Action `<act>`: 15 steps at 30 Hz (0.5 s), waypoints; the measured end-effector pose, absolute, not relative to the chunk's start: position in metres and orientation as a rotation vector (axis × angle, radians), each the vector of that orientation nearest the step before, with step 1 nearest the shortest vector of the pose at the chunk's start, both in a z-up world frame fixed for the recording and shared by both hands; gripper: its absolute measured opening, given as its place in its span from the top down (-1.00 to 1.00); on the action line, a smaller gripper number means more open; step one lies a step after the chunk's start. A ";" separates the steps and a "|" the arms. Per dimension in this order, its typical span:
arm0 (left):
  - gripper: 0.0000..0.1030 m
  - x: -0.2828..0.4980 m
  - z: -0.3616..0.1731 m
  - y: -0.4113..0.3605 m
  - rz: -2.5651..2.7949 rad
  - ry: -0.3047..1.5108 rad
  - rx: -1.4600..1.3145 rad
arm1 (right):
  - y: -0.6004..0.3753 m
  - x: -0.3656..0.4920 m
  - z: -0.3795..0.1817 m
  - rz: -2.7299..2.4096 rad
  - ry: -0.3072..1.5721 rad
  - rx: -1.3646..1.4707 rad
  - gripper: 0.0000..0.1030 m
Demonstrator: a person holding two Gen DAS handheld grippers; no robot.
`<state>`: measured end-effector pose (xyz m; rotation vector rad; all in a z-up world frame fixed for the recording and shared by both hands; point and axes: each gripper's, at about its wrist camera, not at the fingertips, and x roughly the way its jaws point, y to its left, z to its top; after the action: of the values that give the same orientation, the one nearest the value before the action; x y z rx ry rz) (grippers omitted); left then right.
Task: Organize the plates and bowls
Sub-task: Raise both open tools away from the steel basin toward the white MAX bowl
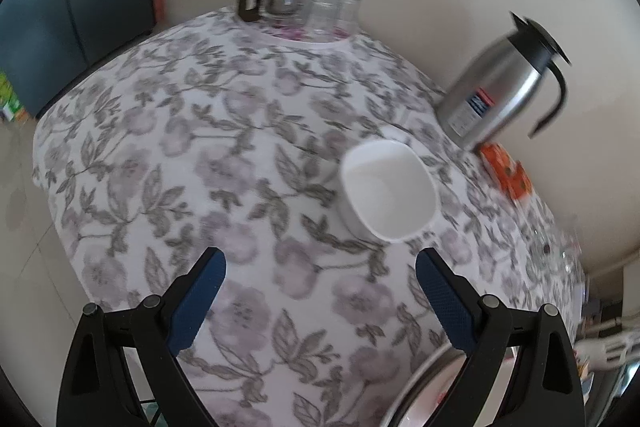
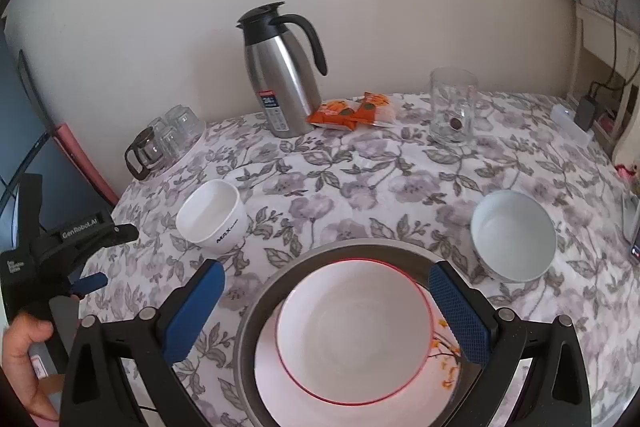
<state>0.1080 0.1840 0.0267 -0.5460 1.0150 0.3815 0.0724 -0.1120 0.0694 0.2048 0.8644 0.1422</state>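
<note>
Plain cream wall (image 2: 360, 7) behind floral-clothed table (image 2: 400, 179)

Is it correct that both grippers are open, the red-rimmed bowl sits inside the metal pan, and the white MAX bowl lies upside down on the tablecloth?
Not quite. In the right wrist view the white MAX bowl stands upright, opening upward. The rest holds: left gripper and right gripper are open, and the red-rimmed bowl sits inside the metal pan.

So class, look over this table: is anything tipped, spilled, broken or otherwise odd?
One thing: the white cup left of the plates looks tilted, its mouth leaning rather than level. No spill or damage shows. The bowl, jug and glass stand upright.
</note>
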 end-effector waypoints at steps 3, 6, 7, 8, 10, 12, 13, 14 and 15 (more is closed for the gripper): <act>-0.87 0.107 0.023 0.200 0.407 1.013 -0.576 | -0.100 0.075 0.067 0.153 0.874 0.183 -1.00; -0.87 0.108 0.018 0.213 0.418 1.013 -0.599 | -0.088 0.079 0.063 0.165 0.888 0.163 -1.00; -0.87 0.109 0.016 0.215 0.417 1.013 -0.604 | -0.083 0.080 0.062 0.169 0.890 0.155 -1.00; -0.87 0.110 0.015 0.217 0.416 1.013 -0.610 | -0.080 0.081 0.061 0.173 0.893 0.149 -1.00; -0.87 0.113 0.013 0.220 0.417 1.013 -0.611 | -0.074 0.084 0.060 0.178 0.898 0.138 -1.00; -0.87 0.116 0.011 0.221 0.416 1.011 -0.602 | -0.068 0.088 0.060 0.177 0.901 0.140 -1.00; -0.87 0.117 0.011 0.222 0.414 1.010 -0.598 | -0.066 0.090 0.059 0.179 0.903 0.145 -1.00; -0.87 0.118 0.010 0.222 0.410 1.011 -0.596 | -0.064 0.092 0.059 0.181 0.906 0.150 -1.00; -0.87 0.119 0.009 0.222 0.406 1.011 -0.595 | -0.062 0.095 0.058 0.182 0.914 0.155 -1.00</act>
<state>0.1192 0.2222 0.0091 -0.5950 1.0109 0.4063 0.0951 -0.0619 0.0575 0.1547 0.9143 0.1820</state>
